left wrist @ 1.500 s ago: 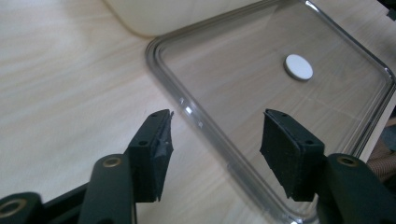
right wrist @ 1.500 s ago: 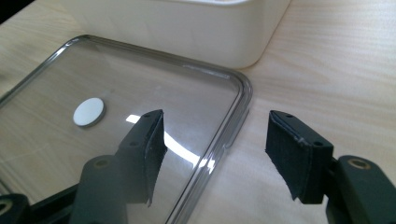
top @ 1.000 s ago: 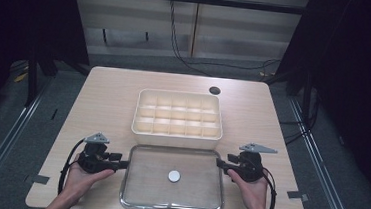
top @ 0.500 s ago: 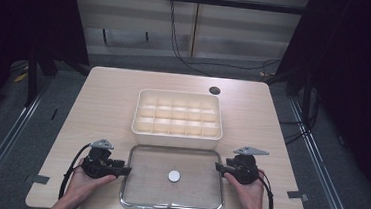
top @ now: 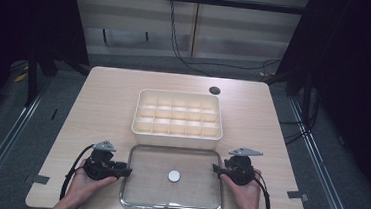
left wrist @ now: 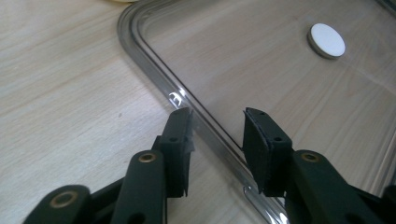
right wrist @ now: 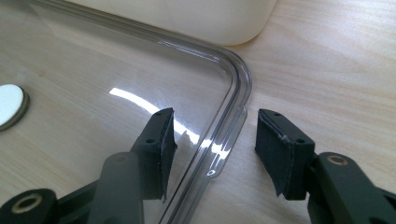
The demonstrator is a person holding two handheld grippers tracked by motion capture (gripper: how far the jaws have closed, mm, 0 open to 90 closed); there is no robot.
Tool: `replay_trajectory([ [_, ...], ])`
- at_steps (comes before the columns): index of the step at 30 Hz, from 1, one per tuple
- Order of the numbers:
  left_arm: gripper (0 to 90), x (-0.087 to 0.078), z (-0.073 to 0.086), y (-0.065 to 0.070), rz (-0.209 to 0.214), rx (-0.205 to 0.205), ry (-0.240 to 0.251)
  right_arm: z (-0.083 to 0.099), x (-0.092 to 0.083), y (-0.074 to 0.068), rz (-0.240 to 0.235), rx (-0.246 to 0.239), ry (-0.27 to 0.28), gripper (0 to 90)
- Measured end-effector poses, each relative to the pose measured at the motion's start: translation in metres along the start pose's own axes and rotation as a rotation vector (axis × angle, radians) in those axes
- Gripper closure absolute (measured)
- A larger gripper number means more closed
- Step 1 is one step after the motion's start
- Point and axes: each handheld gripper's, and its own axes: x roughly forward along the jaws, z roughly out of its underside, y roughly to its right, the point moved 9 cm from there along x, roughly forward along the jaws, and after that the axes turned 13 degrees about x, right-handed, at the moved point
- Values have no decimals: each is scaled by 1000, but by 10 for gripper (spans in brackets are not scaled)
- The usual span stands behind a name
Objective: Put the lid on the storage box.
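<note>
From above, the clear lid (top: 173,178) lies flat on the bench (top: 103,103) before the compartment box (top: 177,114). The left tool (left wrist: 217,135), jaws just closing, straddles its rim unpinched. The right tool (right wrist: 215,149) stands spread over the opposite rim.

In the right gripper view, the right gripper (right wrist: 212,151) stands with its two black jaws apart, straddling the raised rim of a clear lid (right wrist: 236,100) that lies flat on the pale wooden surface (right wrist: 327,60): one jaw sits over the transparent panel, the other over bare wood just outside the rim, and neither pad presses on it. The lid's rounded corner curves just ahead of the jaws, close to the rounded corner of a cream box (right wrist: 205,18). A white disc (right wrist: 9,105) sits on the lid at the view's left edge.
</note>
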Motion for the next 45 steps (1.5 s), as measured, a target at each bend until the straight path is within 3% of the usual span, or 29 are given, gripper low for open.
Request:
replay_trajectory([
  [8, 649, 0, 0, 4, 17, 19, -11, 1, 0, -2, -22, 29, 9, 471],
  [9, 649, 1, 0, 4, 18, 18, -11, 0, 1, -1, -35, 64, 17, 471],
  [10, 649, 1, 0, 4, 18, 18, -11, 0, 1, -1, -35, 64, 17, 471],
  [11, 649, 1, 0, 4, 20, 17, -8, -1, 0, 0, -60, 103, 20, 472],
  [12, 649, 1, 0, 4, 20, 17, -8, -1, 0, 0, -60, 103, 20, 472],
  [13, 649, 0, 1, 4, 26, 20, -19, -2, -1, 1, -92, 167, 24, 485],
  [14, 649, 0, 1, 4, 26, 21, -19, -2, -1, 1, -92, 167, 24, 485],
  [16, 650, 0, 1, 4, 29, 19, -20, -2, -2, 3, -120, 220, 26, 504],
  [17, 650, -1, 1, 4, 30, 19, -20, -3, -4, 5, -154, 279, 30, 521],
  [18, 650, -1, 1, 4, 30, 19, -20, -3, -4, 5, -154, 279, 30, 521],
  [19, 649, 0, 1, 4, 27, 18, -14, -4, -6, 6, -184, 316, 40, 523],
  [23, 650, 0, 1, 4, 21, 20, -12, -6, -9, 6, -215, 356, 53, 527],
  [25, 650, 0, 1, 4, 19, 18, -9, -7, -12, 7, -252, 412, 71, 555],
  [26, 650, 0, 1, 4, 19, 19, -9, -7, -12, 7, -252, 412, 71, 555],
  [29, 649, 0, 1, 4, 8, 25, -7, -7, -18, 9, -328, 482, 87, 579],
  [36, 649, 0, 1, 5, 5, 24, -5, -4, -20, 5, -356, 506, 63, 561],
  [38, 649, 0, 1, 4, 8, 24, -5, -3, -20, 3, -373, 507, 50, 559],
  [39, 651, 0, 1, 4, 11, 20, -5, -1, -18, -3, -403, 505, 28, 549],
  [41, 652, -1, 1, 4, 18, 18, -8, -1, -18, -4, -394, 506, 33, 547],
  [43, 652, -1, 2, 4, 18, 17, -12, -2, -20, -4, -414, 507, 31, 566],
  [45, 652, -1, 2, 3, 15, 17, -9, 0, -19, -3, -413, 488, 4, 562],
])
